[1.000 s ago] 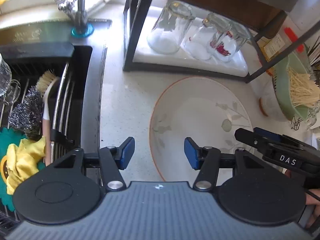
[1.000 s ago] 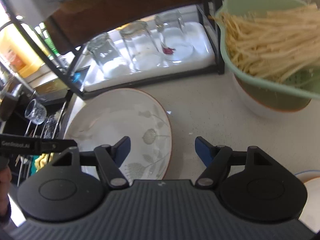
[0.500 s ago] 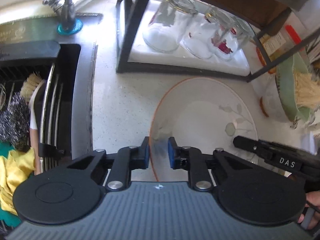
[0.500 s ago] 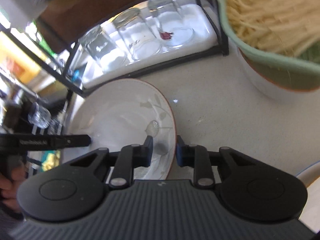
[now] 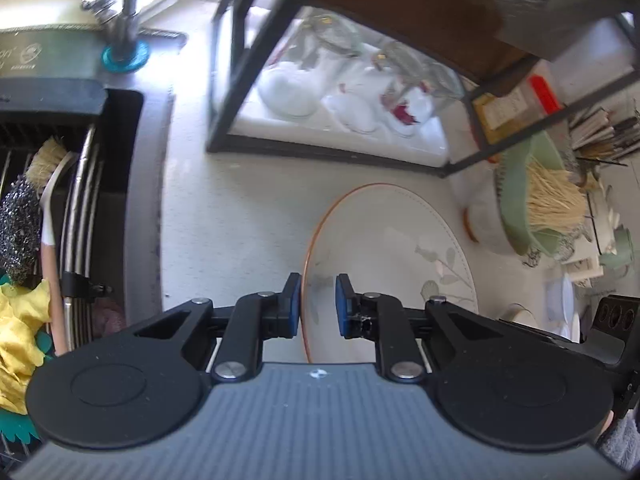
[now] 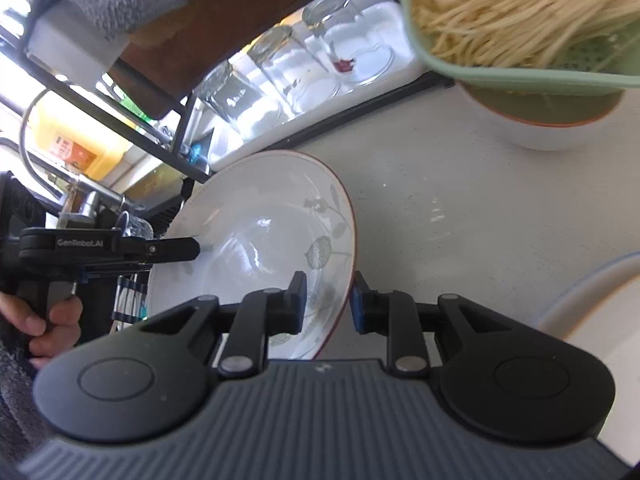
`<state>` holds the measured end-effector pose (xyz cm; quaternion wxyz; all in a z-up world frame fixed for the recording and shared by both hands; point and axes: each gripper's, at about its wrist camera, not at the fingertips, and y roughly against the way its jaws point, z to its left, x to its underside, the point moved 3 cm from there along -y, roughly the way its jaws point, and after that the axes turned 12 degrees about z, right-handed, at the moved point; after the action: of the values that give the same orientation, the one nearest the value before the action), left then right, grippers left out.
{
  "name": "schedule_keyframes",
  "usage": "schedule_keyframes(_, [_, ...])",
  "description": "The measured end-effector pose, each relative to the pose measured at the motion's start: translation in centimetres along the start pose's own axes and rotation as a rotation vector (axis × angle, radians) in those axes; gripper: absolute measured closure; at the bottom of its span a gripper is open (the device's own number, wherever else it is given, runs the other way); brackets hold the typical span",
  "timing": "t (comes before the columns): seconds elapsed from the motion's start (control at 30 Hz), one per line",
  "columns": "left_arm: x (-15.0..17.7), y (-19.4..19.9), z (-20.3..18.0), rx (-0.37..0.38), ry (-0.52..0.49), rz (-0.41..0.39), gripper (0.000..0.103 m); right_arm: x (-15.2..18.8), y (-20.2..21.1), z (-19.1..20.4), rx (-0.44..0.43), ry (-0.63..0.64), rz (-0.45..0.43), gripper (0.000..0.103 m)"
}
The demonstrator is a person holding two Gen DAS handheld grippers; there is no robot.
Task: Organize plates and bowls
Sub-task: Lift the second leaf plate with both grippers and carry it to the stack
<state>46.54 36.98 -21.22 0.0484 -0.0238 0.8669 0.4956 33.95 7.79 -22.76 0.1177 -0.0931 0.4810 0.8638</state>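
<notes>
A white plate with a leaf pattern and a brown rim (image 5: 396, 240) is held up off the counter between both grippers; it also shows in the right wrist view (image 6: 260, 232). My left gripper (image 5: 316, 304) is shut on its left rim. My right gripper (image 6: 330, 300) is shut on its right rim. The left gripper also shows at the far side of the plate in the right wrist view (image 6: 176, 250). A white bowl with an orange rim (image 6: 544, 128) stands on the counter under a green colander of noodles (image 6: 520, 20). Another white dish (image 6: 600, 320) lies at the right.
A black wire rack (image 5: 328, 148) holds upturned glasses (image 5: 304, 80) on a white tray behind the plate. The sink (image 5: 60, 184) at the left holds a brush, steel wool and a yellow cloth. The faucet (image 5: 124, 20) stands behind it. More dishes (image 5: 568, 300) lie at the right.
Both grippers closed on opposite rims of the plate. The plate has since risen off the counter and tilted, and both views have shifted upward.
</notes>
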Motion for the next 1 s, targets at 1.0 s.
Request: schedule_keyframes(1.0, [8.1, -2.2, -15.5, 0.125, -0.044, -0.017, 0.083, 7.2, 14.2, -7.7, 0.044, 0.047, -0.121, 0.077])
